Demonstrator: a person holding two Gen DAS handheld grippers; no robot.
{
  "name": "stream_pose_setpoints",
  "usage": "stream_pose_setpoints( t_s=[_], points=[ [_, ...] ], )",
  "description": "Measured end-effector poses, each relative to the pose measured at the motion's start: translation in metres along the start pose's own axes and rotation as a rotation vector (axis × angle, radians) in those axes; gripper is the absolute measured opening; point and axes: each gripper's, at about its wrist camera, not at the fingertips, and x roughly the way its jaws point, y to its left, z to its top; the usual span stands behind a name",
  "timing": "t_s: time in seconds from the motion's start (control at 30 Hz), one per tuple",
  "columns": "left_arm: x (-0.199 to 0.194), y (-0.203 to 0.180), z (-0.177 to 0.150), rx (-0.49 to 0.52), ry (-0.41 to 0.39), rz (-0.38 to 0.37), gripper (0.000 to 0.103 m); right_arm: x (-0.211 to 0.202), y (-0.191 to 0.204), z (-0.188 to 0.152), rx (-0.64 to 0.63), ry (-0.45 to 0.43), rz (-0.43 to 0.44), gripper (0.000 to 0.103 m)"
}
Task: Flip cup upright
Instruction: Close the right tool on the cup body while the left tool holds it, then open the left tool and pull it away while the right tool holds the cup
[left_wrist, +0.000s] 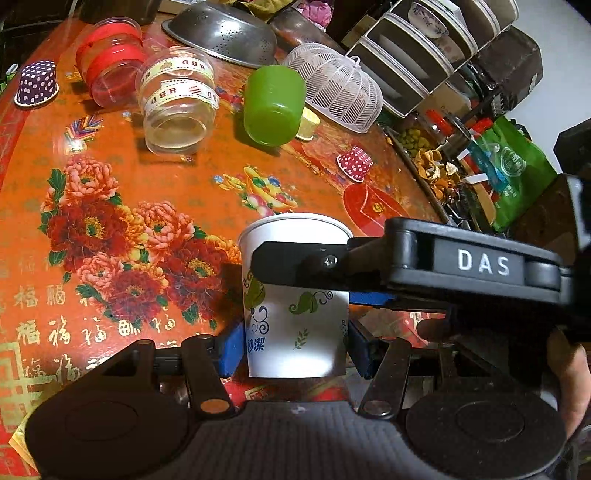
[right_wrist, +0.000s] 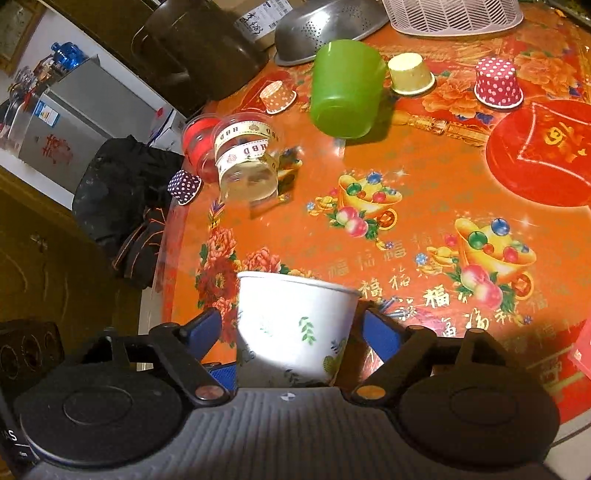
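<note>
Left wrist view, paper cup (left_wrist: 295, 295) upright between left gripper (left_wrist: 295, 347) pads, held; right gripper (right_wrist: 291, 332) clamping cup too, green cup (left_wrist: 274, 105) ahead, mouth down.

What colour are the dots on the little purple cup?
White dots on the purple cup, clearest in the left wrist view.

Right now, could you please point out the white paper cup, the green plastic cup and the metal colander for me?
white paper cup (left_wrist: 295, 314): left wrist view, on its printed side wall.
green plastic cup (right_wrist: 345, 85): right wrist view, on its side wall.
metal colander (left_wrist: 221, 31): left wrist view, on its perforated outer wall.
</note>
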Motion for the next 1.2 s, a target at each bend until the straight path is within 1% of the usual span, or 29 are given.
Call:
stream_pose_setpoints(
  t_s=[0.07, 0.2, 0.37, 0.57, 0.97, 1.03, 1.1, 1.2],
  points=[
    [-0.001, 0.002, 0.0, -0.003, 0.0, -0.006, 0.061, 0.001, -0.002, 0.001, 0.008, 0.007, -0.003, 0.079],
    [-0.002, 0.003, 0.0, 0.002, -0.001, -0.012, 0.061, 0.004, -0.002, 0.004, 0.019, 0.028, 0.008, 0.076],
    [-0.002, 0.002, -0.001, 0.007, -0.003, -0.014, 0.061, 0.011, 0.0, 0.01, 0.014, 0.049, 0.004, 0.07],
    [-0.003, 0.003, -0.002, 0.009, -0.004, -0.014, 0.061, 0.012, 0.004, 0.01, 0.0, 0.055, -0.004, 0.069],
    [-0.003, -0.001, -0.001, 0.032, -0.001, 0.0, 0.062, 0.011, 0.0, 0.009, 0.023, 0.061, 0.008, 0.068],
    [-0.003, -0.001, -0.001, 0.037, 0.003, -0.008, 0.068, 0.011, 0.0, 0.008, 0.026, 0.063, 0.011, 0.068],
    [-0.003, -0.001, -0.002, 0.043, 0.011, -0.03, 0.078, 0.012, 0.001, 0.008, 0.024, 0.065, 0.013, 0.067],
    [-0.007, -0.003, -0.007, 0.083, 0.008, -0.012, 0.079, 0.012, 0.002, 0.007, 0.02, 0.062, 0.005, 0.067]
  ],
)
